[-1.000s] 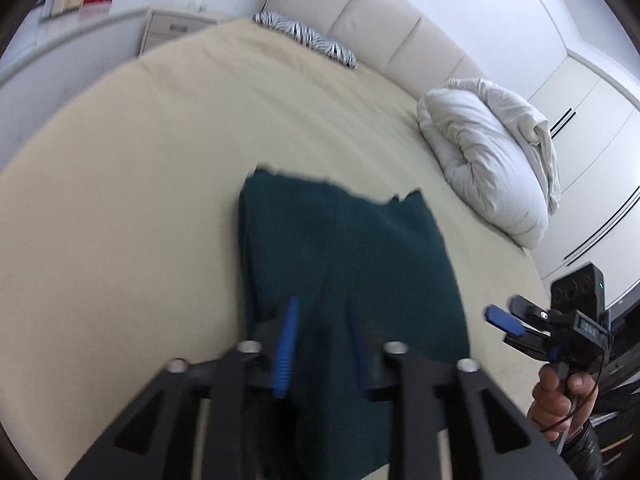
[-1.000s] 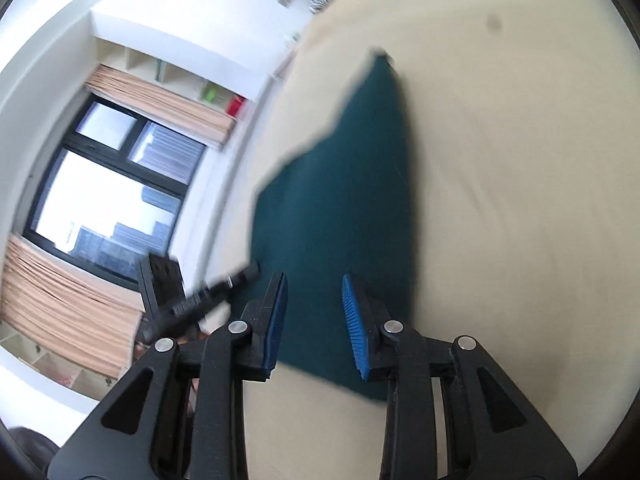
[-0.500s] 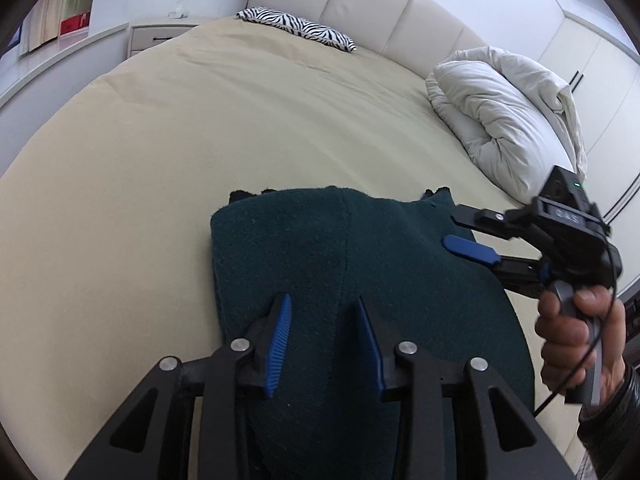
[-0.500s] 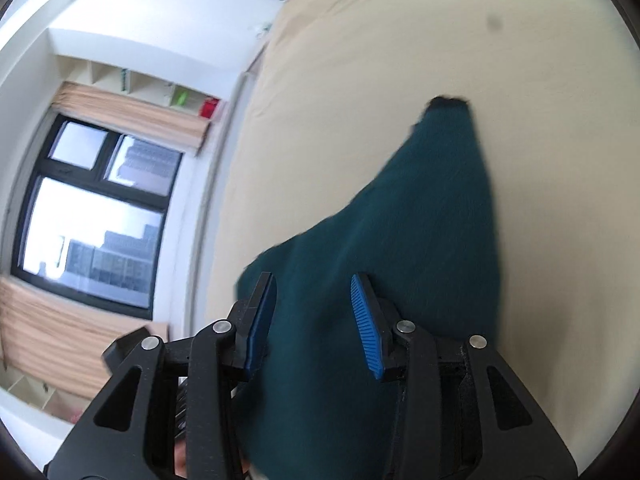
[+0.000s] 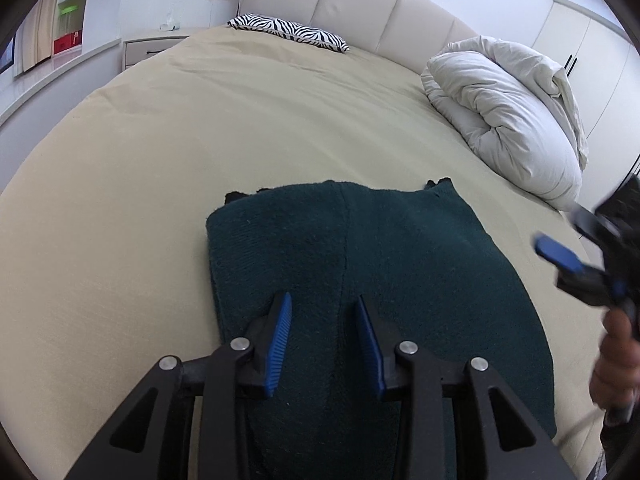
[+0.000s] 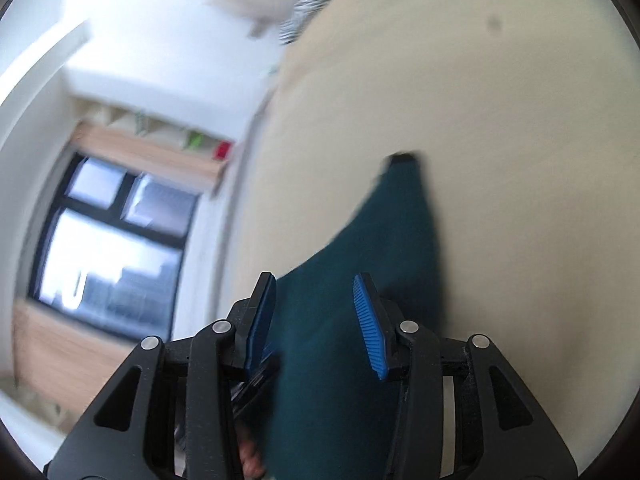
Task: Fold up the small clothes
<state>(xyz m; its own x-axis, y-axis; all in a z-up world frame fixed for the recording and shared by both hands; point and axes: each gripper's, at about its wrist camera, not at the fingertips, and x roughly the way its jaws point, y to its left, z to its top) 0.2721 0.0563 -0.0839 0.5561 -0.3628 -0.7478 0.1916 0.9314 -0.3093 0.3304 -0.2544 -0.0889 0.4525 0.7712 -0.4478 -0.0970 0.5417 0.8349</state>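
Swung clear rightward: right gripper (image 5: 560,256), agape, empty. Left gripper (image 5: 322,340) likewise, over folded garment (image 5: 360,256). Between folds; next, regrasp an edge.

Left tongs (image 5: 323,338): matte black angular frame, ribbed blue pads, silver round screw heads. Right tongs (image 6: 316,322): same build. Right hand (image 5: 616,364): bare skin, blurred; possibly a thin pale cable below.
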